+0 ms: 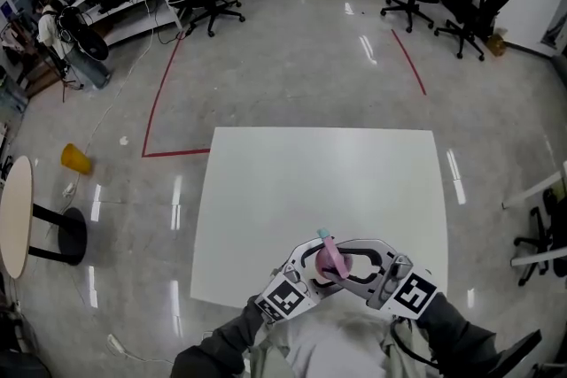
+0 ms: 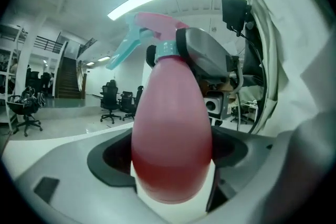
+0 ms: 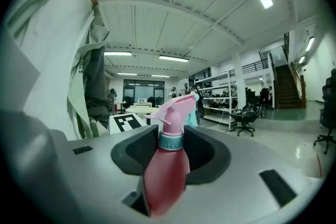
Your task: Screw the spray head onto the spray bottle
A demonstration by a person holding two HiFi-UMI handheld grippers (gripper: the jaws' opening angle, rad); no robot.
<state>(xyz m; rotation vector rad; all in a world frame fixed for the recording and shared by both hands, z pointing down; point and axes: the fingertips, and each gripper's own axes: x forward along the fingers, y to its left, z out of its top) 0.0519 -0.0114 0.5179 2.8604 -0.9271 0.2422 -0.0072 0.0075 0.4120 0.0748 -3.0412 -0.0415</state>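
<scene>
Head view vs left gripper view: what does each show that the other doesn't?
Head view only: the white table, a yellow cup on the floor, and red floor tape.
Left gripper view only: the left gripper with its tongs closed on the spray bottle at its pink body, a ceiling light, and a staircase.
Both: the spray bottle with the spray head on top, and the right gripper at the bottle's neck.
</scene>
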